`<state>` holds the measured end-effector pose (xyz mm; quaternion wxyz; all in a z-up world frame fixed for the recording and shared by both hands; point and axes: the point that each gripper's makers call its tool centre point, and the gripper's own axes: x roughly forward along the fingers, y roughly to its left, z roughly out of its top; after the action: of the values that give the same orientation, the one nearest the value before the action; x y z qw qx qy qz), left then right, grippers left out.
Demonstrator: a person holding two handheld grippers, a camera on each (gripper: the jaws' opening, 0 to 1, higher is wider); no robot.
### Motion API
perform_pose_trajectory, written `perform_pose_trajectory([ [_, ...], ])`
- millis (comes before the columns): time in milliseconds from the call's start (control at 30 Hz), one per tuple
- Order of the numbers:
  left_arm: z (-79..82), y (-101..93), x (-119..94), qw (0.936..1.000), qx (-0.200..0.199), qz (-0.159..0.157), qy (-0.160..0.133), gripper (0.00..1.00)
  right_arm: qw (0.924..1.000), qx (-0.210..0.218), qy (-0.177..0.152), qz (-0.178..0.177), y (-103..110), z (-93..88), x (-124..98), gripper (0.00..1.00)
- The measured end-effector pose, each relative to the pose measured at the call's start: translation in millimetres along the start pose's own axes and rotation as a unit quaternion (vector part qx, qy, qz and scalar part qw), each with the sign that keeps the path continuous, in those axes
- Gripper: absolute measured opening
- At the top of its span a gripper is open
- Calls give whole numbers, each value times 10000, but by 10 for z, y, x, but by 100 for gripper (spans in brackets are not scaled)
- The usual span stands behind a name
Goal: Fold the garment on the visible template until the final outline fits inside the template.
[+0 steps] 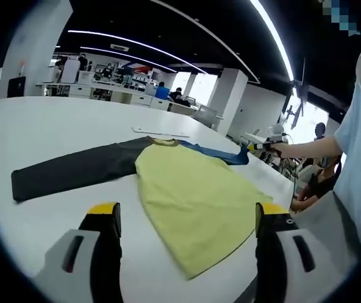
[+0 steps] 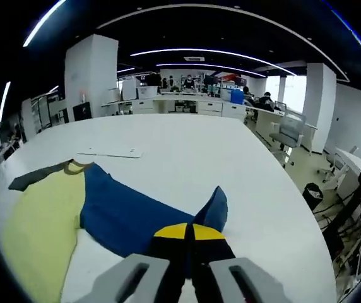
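A long-sleeved shirt with a yellow body (image 1: 193,196) lies flat on the white table (image 1: 54,126). Its dark grey sleeve (image 1: 73,170) stretches out to the left. My left gripper (image 1: 188,211) hovers open over the shirt's near hem, holding nothing. The right gripper (image 1: 256,146) comes in from the right, at the end of the blue sleeve (image 1: 221,153). In the right gripper view my right gripper (image 2: 191,231) is shut on the cuff of the blue sleeve (image 2: 130,214), which folds up at the jaws beside the yellow body (image 2: 41,227). A flat white template sheet (image 2: 111,152) lies beyond the collar.
A person in a light shirt (image 1: 357,164) stands at the table's right edge. The template sheet (image 1: 161,132) lies past the collar. Bare table (image 2: 199,158) runs far beyond the shirt. Office chairs (image 2: 291,136) and desks stand past the far edge.
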<state>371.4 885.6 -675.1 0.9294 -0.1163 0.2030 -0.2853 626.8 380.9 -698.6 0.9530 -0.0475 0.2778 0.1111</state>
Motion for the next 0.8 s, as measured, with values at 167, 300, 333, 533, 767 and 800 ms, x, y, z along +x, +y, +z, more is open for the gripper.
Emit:
perform_pose_trajectory([
  [167, 4, -33, 7, 10000, 72, -37, -13, 85, 9987, -278, -85, 422, 432, 201, 118, 0],
  [300, -11, -71, 26, 9999, 143, -83, 31, 85, 9961, -170, -188, 843, 860, 346, 131, 0],
  [333, -9, -79, 26, 9998, 162, -91, 31, 85, 9958, -228, -182, 865, 925, 366, 137, 0],
  [533, 17, -77, 16, 9998, 148, -93, -17, 84, 9904, -305, -267, 1319, 1504, 547, 219, 0],
  [767, 40, -85, 15, 9998, 170, -104, -63, 84, 9845, -281, -299, 1704, 2073, 645, 355, 0],
  [800, 34, -89, 17, 9998, 168, -116, -49, 84, 9837, -263, -325, 1746, 2138, 667, 368, 0],
])
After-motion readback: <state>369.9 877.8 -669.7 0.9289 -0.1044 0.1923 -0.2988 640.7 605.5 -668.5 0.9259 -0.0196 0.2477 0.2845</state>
